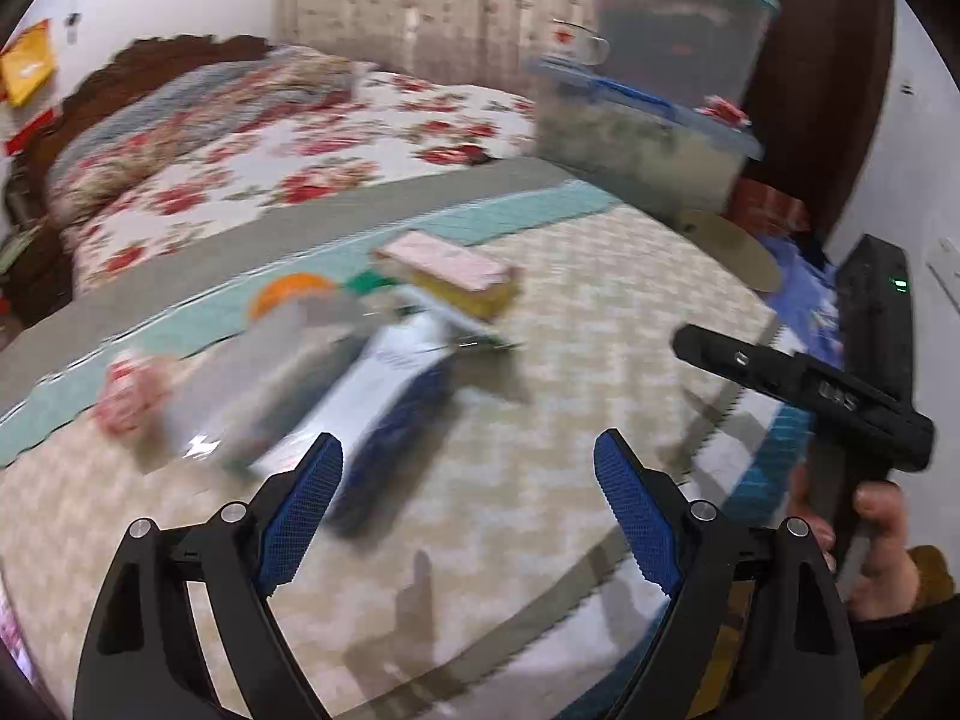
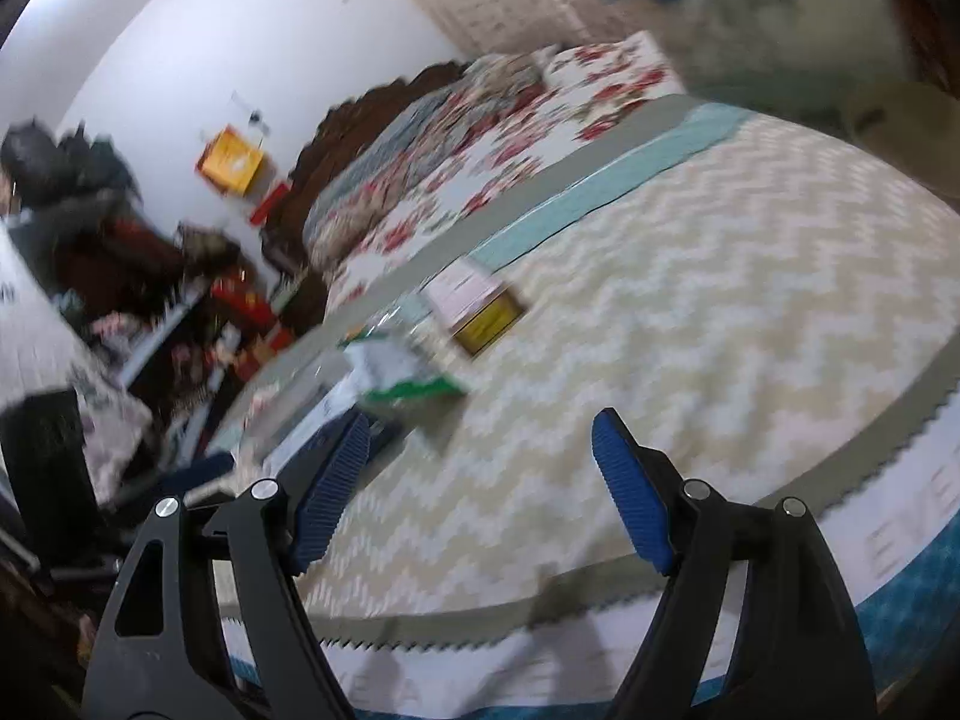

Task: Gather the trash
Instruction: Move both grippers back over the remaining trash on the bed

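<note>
Above the desk (image 1: 540,360), both my tongs (image 1: 468,480) (image 2: 480,468) hang released, empty; next, reach the litter at eleven o'clock, the foil packet (image 1: 384,384) first.

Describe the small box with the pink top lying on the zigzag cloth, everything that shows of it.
The small box is a flat rectangular carton, cardboard by the look, with a pale pink top face and yellow side walls; the right wrist view shows dark print on one yellow side, too blurred to read. It seems closed and lies flat on the cream zigzag cloth, near its teal border. A green-and-white packet lies just beside it; whether they touch is unclear. Neither gripper touches it.
</note>
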`<state>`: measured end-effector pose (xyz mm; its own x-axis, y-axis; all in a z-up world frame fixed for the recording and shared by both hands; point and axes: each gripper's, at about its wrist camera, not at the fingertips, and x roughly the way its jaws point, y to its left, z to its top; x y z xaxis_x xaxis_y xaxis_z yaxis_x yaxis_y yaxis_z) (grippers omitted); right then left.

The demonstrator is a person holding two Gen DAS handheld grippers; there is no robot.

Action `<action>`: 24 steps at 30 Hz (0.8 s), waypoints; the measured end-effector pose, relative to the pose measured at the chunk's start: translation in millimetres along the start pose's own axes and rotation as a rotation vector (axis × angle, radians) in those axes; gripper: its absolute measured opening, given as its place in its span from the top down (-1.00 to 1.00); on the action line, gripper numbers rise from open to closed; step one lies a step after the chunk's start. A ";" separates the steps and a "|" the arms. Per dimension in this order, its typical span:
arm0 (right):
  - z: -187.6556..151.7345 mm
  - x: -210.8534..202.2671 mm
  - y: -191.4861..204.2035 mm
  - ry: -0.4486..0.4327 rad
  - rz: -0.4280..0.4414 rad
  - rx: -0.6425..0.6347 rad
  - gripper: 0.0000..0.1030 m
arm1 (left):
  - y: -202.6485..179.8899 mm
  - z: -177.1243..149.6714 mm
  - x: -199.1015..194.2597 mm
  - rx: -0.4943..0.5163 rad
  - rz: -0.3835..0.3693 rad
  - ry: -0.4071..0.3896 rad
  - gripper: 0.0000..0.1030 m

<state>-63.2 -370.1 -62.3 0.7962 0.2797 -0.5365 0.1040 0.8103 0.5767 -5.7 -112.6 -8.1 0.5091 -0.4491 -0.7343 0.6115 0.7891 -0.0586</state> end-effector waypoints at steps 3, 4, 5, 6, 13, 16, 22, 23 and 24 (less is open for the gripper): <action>-8.7 9.2 22.0 0.030 0.011 -0.034 -0.49 | 21.7 -9.0 -10.8 -0.034 0.069 -0.015 -0.59; -10.7 11.9 29.8 0.036 0.010 -0.048 -0.49 | 32.0 -13.0 -15.3 -0.058 0.074 -0.021 -0.59; -12.1 14.1 35.3 0.042 0.010 -0.060 -0.49 | 39.5 -16.6 -19.2 -0.073 0.076 -0.024 -0.59; -14.6 16.7 43.3 0.050 0.011 -0.074 -0.49 | 48.3 -20.8 -23.1 -0.092 0.082 -0.028 -0.59; -29.9 30.7 71.6 0.114 0.012 -0.133 -0.49 | 84.2 -41.2 -42.8 -0.164 0.166 -0.063 -0.59; -37.2 34.9 79.7 0.135 0.008 -0.146 -0.49 | 94.6 -50.2 -46.6 -0.184 0.187 -0.067 -0.59; -47.0 36.9 89.0 0.156 0.004 -0.163 -0.49 | 110.4 -63.3 -51.9 -0.213 0.210 -0.070 -0.59; -47.9 37.0 90.8 0.157 0.003 -0.165 -0.49 | 111.7 -64.0 -52.3 -0.216 0.213 -0.070 -0.59; -49.1 36.8 93.0 0.159 0.001 -0.169 -0.49 | 112.5 -64.9 -52.9 -0.219 0.215 -0.071 -0.59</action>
<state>-53.5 -259.2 -58.7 0.6912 0.3471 -0.6339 -0.0085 0.8810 0.4731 -3.2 27.1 -19.8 0.6586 -0.2842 -0.6967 0.3442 0.9372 -0.0570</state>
